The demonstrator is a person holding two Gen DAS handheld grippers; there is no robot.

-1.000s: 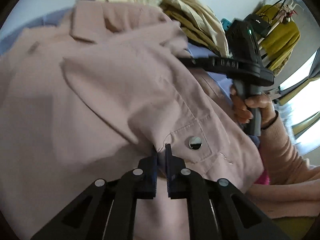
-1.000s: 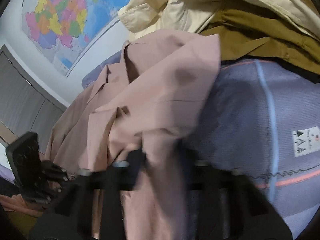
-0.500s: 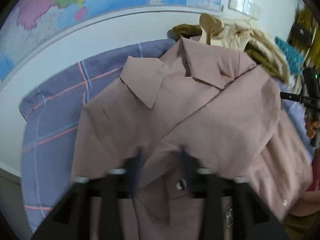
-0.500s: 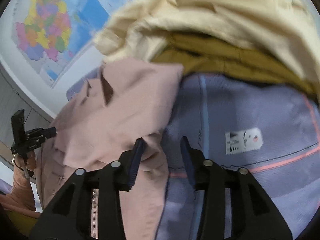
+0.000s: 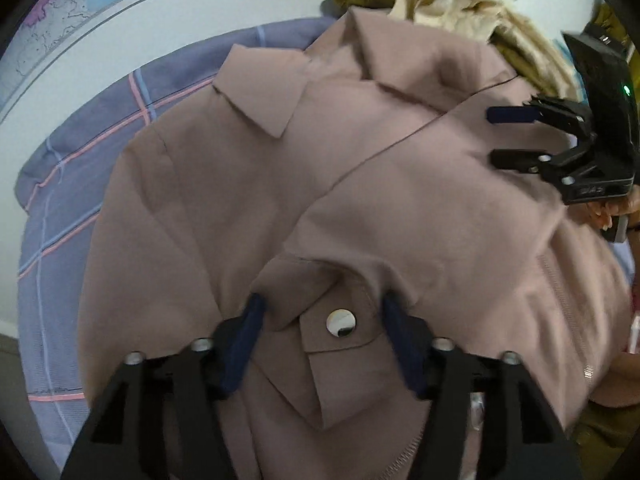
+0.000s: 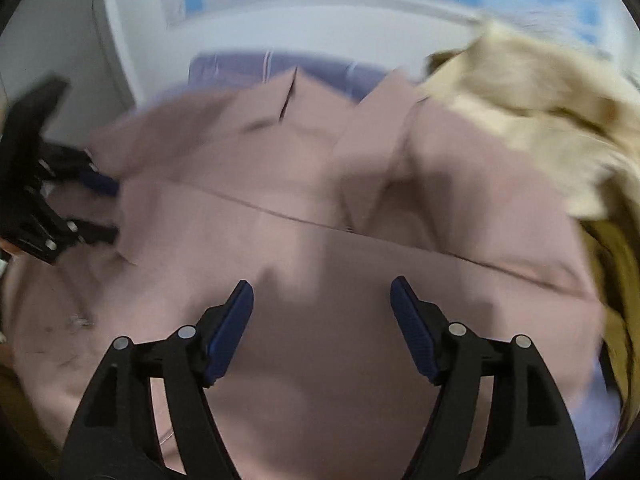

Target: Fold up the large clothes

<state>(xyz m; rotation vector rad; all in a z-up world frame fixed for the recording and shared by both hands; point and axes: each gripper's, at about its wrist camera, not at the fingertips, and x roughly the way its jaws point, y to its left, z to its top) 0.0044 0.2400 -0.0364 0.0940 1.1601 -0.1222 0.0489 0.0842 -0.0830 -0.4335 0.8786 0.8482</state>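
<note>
Both hand-held grippers (image 5: 322, 310) (image 6: 322, 292) released pink jacket (image 5: 400, 184), sleeve prob. folded across

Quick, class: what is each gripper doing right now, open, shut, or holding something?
Left gripper: open, its fingers either side of the pink jacket cuff, nothing gripped.
Right gripper: open above the jacket, holding nothing.

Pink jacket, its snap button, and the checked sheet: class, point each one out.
pink jacket (image 5: 400, 184), left wrist view, on the folded-over front panel.
snap button (image 5: 340, 323), left wrist view, on its shiny face.
checked sheet (image 5: 68, 208), left wrist view, on bare purple cloth.
</note>
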